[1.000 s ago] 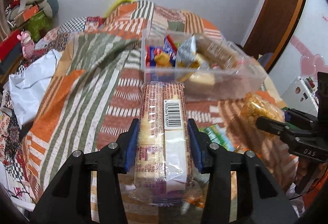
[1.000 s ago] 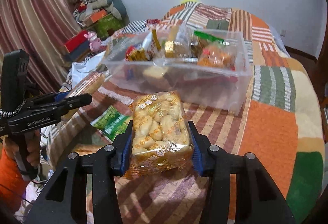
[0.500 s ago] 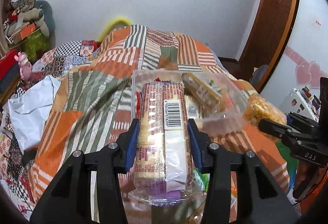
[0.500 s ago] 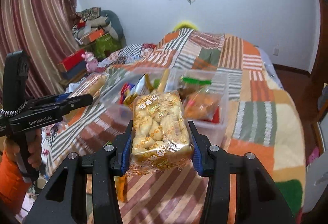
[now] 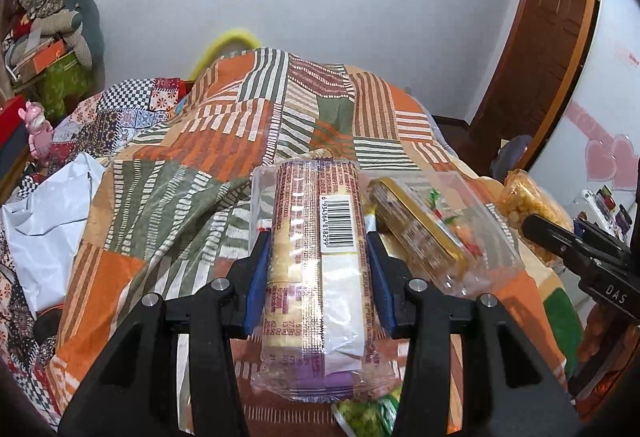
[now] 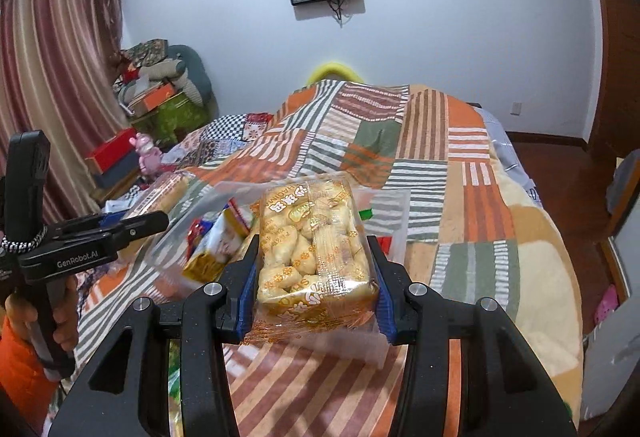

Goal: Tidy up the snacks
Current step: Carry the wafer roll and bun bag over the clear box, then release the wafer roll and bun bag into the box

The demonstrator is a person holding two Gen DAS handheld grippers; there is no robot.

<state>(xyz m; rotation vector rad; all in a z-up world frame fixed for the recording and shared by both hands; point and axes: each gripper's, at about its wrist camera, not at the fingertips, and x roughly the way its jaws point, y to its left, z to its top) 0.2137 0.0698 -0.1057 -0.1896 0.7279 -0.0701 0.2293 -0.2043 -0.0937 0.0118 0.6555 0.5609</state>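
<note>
My left gripper (image 5: 318, 273) is shut on a long clear pack of wafer biscuits (image 5: 316, 257) with a barcode facing up. In the right wrist view my right gripper (image 6: 316, 277) is shut on a clear bag of small yellow buns (image 6: 312, 249). Both packs hang above the near rim of a clear plastic bin (image 5: 472, 221) that lies on the patchwork bed and holds several snack packs (image 5: 416, 229). The bin (image 6: 394, 213) is partly hidden behind each held pack. Each gripper shows at the edge of the other's view: the right one (image 5: 532, 227) with its buns, the left one (image 6: 156, 223) with its biscuits.
A green snack bag (image 5: 368, 417) lies on the striped quilt (image 5: 168, 197) just below the left gripper. White plastic (image 5: 44, 233) sits at the bed's left edge. Boxes and cushions (image 6: 160, 93) are piled in the left corner; a wooden door (image 5: 536, 49) stands at the right.
Both grippers have risen and moved forward toward the bin with their packs still held. The bin now sits lower and closer, under the packs, and more wall shows.
</note>
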